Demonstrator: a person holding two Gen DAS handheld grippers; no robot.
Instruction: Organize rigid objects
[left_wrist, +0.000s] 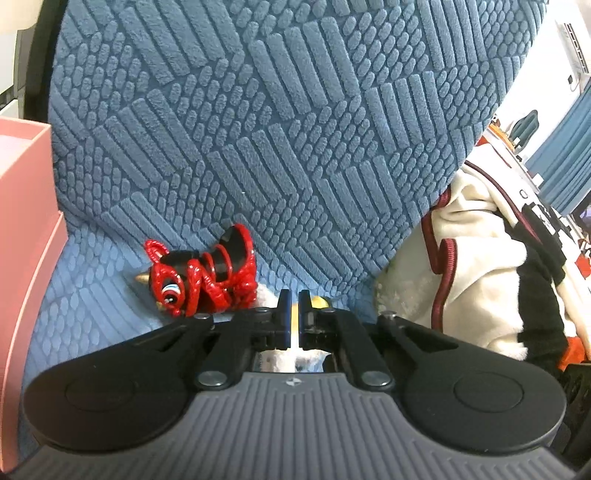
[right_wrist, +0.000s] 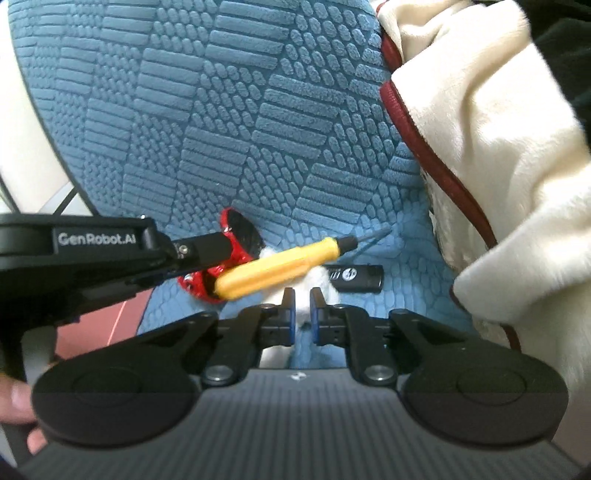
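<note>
Lying on the blue textured cushion (right_wrist: 258, 110), the yellow-handled screwdriver (right_wrist: 273, 269) is caught between the fingers of the left gripper (right_wrist: 212, 254), which reaches in from the left side of the right wrist view. Its dark tip points toward the cream fleece blanket (right_wrist: 498, 184) (the one with dark red piping). In the left wrist view that gripper's (left_wrist: 294, 299) fingers (left_wrist: 283, 310) stand pressed nearly together, with a sliver of yellow showing in the narrow gap.

The right gripper (right_wrist: 302, 295) hovers low over the seat with its fingers (right_wrist: 289, 310) drawn close, a slim gap between them and nothing visibly pinched; something white and fluffy shows through the gap.

A red and black toy figure (left_wrist: 201, 269) sits on the cushion just left of the left gripper. A small black rectangular device (right_wrist: 354, 278) lies flat near the screwdriver's tip. A pink box (left_wrist: 22, 229) stands at the cushion's left edge.
</note>
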